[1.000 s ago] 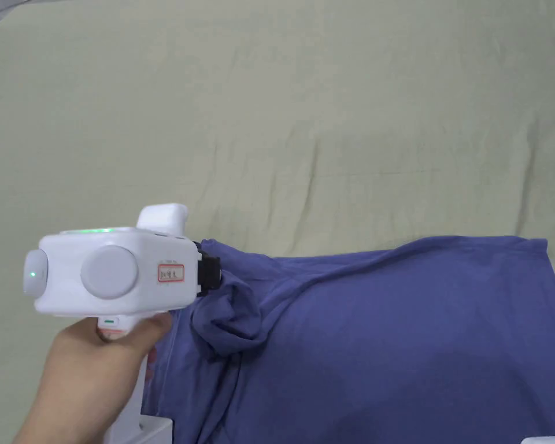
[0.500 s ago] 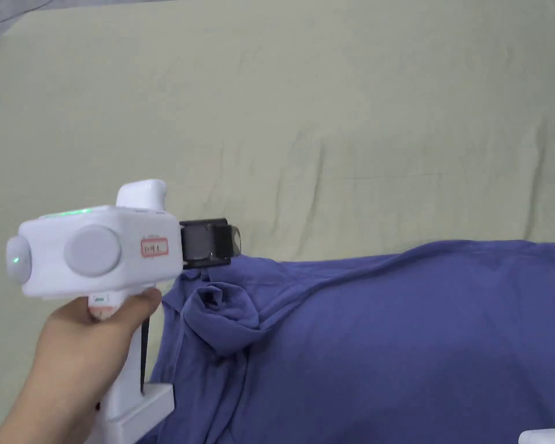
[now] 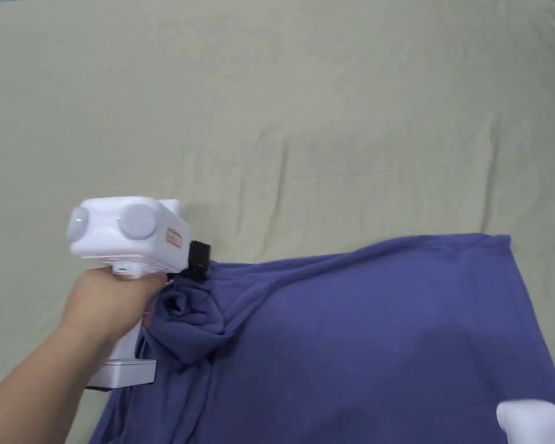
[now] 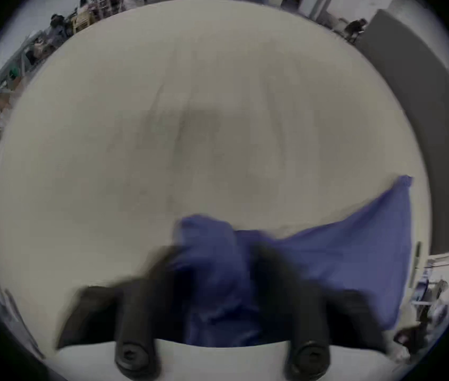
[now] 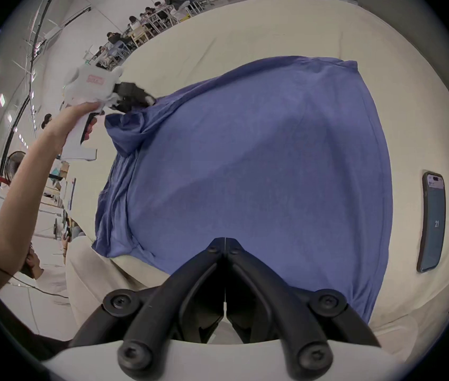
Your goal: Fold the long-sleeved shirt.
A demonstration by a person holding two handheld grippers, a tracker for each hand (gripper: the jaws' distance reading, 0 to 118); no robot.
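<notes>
The blue long-sleeved shirt (image 3: 374,335) lies spread on the pale sheet (image 3: 270,115), with a bunched lump of sleeve (image 3: 189,324) at its far left corner. A hand holds my left gripper (image 3: 200,263) at that corner, just above the lump. In the blurred left gripper view its jaws (image 4: 213,255) stand apart with blue fabric (image 4: 212,282) between them. From the right gripper view, the left gripper (image 5: 135,98) touches the shirt's (image 5: 259,153) far left edge. My right gripper (image 5: 224,240) is shut and empty over the shirt's near edge; its white body (image 3: 531,419) shows at bottom right.
A phone (image 5: 432,222) lies on the sheet to the right of the shirt. The sheet stretches wide and wrinkled beyond the shirt's far edge (image 3: 386,248). People sit at tables (image 5: 163,7) far off in the room.
The left gripper let go of the shirt's corner and rose with its jaws apart half a second ago. It has now come back down to the same corner, fabric between its jaws.
</notes>
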